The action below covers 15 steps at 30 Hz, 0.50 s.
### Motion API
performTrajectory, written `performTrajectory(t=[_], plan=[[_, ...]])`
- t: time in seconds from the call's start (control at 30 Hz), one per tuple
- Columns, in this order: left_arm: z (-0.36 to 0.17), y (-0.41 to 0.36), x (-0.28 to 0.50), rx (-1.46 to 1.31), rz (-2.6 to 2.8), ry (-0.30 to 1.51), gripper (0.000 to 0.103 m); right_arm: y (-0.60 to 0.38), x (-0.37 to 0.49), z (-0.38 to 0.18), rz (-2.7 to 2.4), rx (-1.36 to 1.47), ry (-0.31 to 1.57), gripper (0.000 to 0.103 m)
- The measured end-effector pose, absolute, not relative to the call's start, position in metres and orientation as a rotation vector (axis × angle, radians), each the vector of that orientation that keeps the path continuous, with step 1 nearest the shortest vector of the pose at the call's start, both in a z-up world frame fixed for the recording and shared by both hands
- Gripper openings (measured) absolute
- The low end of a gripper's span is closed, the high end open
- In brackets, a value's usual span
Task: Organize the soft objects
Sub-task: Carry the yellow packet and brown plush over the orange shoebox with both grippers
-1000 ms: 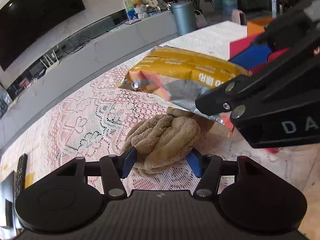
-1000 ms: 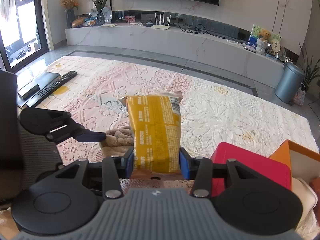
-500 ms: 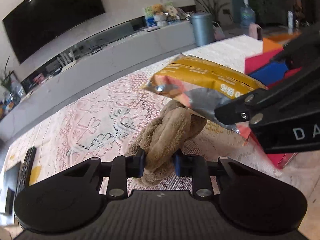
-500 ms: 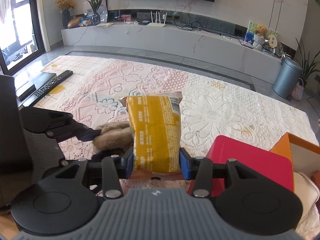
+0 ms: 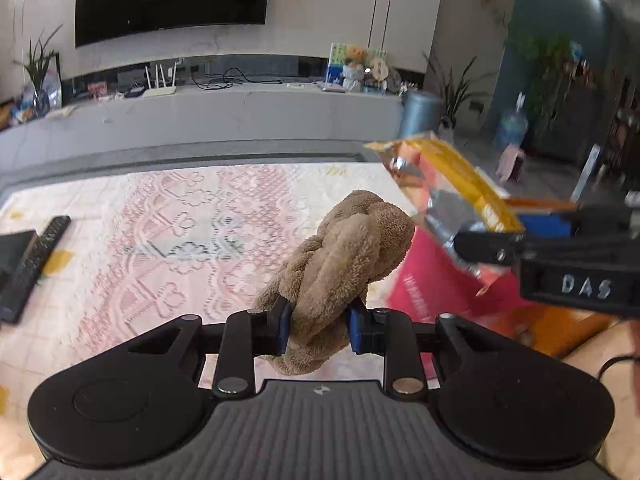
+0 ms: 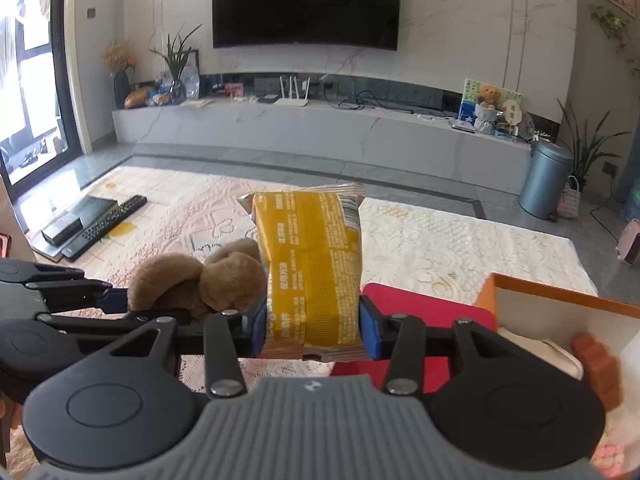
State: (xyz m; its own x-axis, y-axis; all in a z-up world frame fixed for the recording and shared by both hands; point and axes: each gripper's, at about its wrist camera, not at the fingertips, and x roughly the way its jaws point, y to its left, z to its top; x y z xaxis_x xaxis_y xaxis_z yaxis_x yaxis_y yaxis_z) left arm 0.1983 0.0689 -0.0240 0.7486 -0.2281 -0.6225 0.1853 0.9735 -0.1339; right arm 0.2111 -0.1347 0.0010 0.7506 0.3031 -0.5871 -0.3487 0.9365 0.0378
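Observation:
My left gripper (image 5: 318,324) is shut on a brown knotted plush toy (image 5: 344,248) and holds it up above the lace-covered table (image 5: 160,240). The toy also shows in the right wrist view (image 6: 200,280), just left of the snack bag. My right gripper (image 6: 312,328) is shut on a yellow snack bag (image 6: 310,264), held upright above the table. In the left wrist view the bag (image 5: 452,188) and the right gripper (image 5: 560,256) are at the right, close to the plush toy.
A red box (image 6: 424,320) and an orange box (image 6: 560,304) with soft items inside stand at the right. A remote control (image 6: 104,226) and a black device (image 6: 76,216) lie at the table's far left. A TV console stands beyond the table.
My left gripper closed on the plush toy and lifted it off the table. My right gripper rose with the snack bag still in it.

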Motion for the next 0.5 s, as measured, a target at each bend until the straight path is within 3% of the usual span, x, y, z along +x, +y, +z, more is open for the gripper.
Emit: performTrajectory(t=[0.5], plan=[[0.03,-0.007,0.188,-0.139,-0.452,0.692,0.031,-0.264,0.157,0.033,0.22,0.098,0.636,0.045]])
